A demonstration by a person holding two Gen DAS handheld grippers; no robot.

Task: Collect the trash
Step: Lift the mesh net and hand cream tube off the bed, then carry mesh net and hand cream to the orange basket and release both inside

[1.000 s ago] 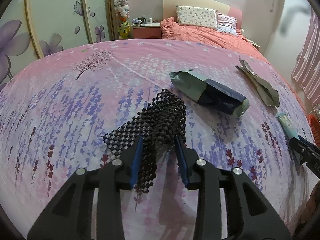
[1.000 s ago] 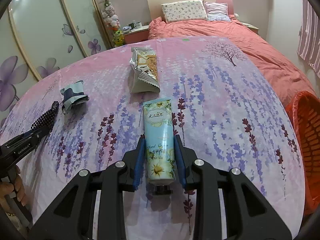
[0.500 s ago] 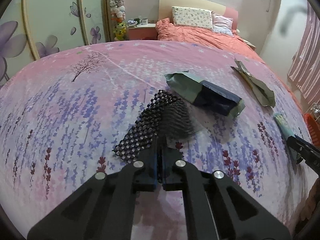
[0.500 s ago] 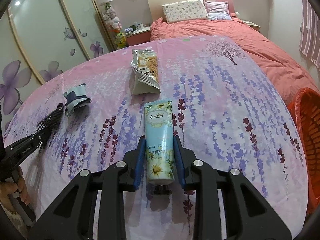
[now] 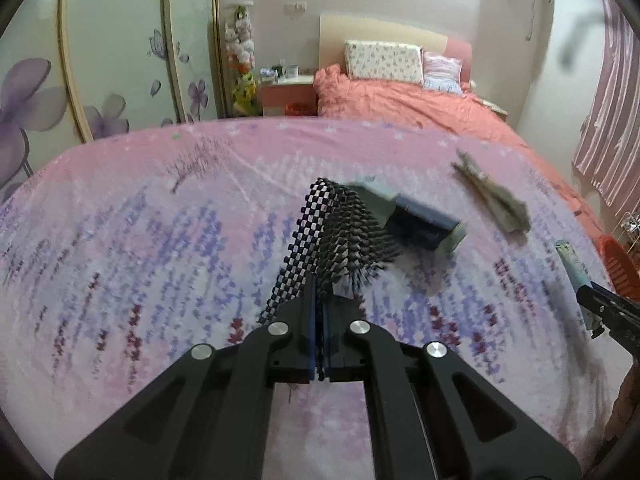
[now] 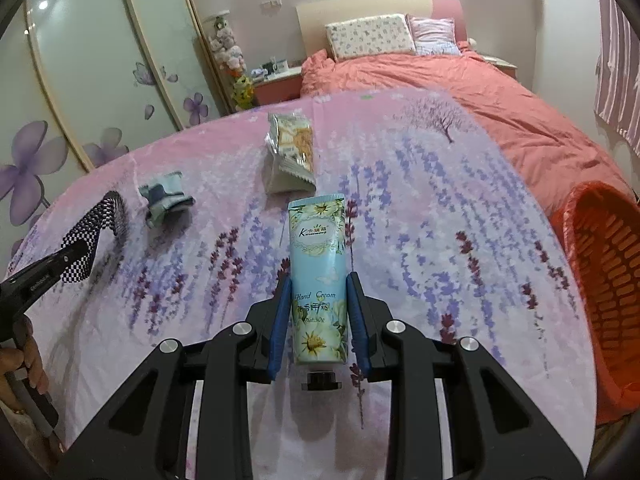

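left gripper (image 5: 319, 312) pressed together on black-and-white mesh strip (image 5: 316, 236), strip lifted off pink bedspread (image 5: 120, 240), arching far-right | right gripper (image 6: 318, 312) pinching hand cream tube (image 6: 318, 256), cap nearest, tube pointing far | orange basket (image 6: 604, 264) at right

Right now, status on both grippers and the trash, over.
Left gripper shut on black mesh. Right gripper shut on hand cream tube. Two wrappers on bedspread. Orange basket right, path clear.
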